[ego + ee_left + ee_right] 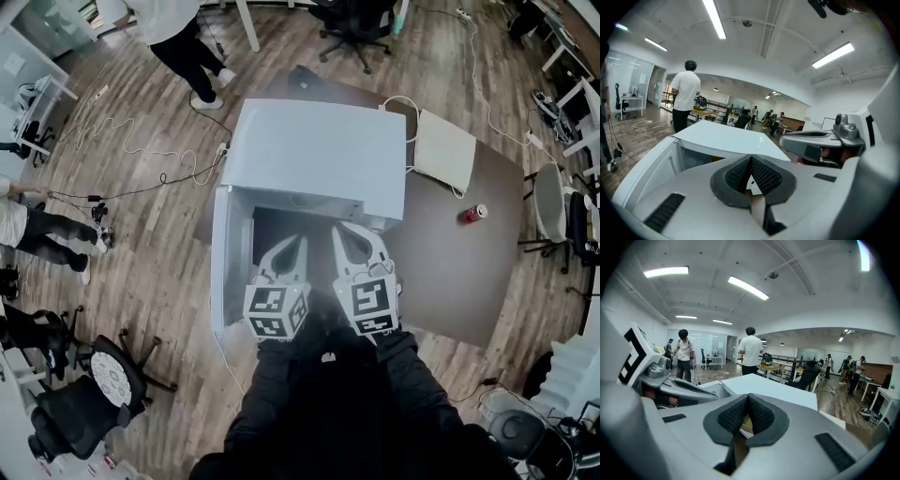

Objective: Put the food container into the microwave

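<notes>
The white microwave [319, 155] stands on a dark table [450, 272] with its door [221, 267] swung open to the left. Its dark cavity [281, 225] faces me, and I cannot make out a food container in any view. My left gripper [287, 251] and right gripper [352, 240] hover side by side just in front of the opening, tilted upward. In the left gripper view the left gripper [751, 172] has its ribbed pads pressed together with nothing between them. The right gripper [747, 414] in its own view looks the same, and the microwave top [773, 387] lies beyond it.
A red can [472, 214] and a flat white pad [445, 150] with a cable lie on the table to the right. Office chairs [89, 394] stand at the left. People stand on the wooden floor beyond the microwave [686, 96].
</notes>
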The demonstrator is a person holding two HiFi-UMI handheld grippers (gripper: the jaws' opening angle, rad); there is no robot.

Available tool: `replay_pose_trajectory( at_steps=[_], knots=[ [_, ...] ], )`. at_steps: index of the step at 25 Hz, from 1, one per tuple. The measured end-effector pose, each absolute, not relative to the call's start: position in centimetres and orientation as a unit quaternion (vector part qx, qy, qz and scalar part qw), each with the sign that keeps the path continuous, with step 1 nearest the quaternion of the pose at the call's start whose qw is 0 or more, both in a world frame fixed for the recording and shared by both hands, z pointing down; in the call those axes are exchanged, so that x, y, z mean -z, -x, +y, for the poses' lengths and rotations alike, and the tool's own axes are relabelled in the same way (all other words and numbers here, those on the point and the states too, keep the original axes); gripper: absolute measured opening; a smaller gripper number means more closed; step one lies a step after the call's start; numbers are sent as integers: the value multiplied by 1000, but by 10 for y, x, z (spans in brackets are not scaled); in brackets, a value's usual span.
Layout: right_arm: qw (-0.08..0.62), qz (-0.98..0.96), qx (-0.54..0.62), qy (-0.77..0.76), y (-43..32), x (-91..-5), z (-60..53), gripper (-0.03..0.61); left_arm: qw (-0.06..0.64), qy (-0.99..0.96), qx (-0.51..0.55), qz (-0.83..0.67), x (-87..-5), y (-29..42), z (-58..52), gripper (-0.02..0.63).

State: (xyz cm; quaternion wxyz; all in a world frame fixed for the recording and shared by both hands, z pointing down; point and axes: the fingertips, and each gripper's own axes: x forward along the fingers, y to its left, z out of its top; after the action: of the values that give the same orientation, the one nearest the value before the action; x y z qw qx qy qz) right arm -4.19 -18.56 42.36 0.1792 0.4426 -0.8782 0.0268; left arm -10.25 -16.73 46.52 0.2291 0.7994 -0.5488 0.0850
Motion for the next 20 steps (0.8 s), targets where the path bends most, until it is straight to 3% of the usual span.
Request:
replay_pose_trajectory(
  at_steps=[10,20],
  knots=[
    [111,-876,-6,-470,3,-359,-157,24,168,-822,-58,-541,-397,65,-149,34],
    [85,-873,10,-480,-16,-336,-148,23,140,-831,-56,-536,-379,45,-139,34]
  ],
)
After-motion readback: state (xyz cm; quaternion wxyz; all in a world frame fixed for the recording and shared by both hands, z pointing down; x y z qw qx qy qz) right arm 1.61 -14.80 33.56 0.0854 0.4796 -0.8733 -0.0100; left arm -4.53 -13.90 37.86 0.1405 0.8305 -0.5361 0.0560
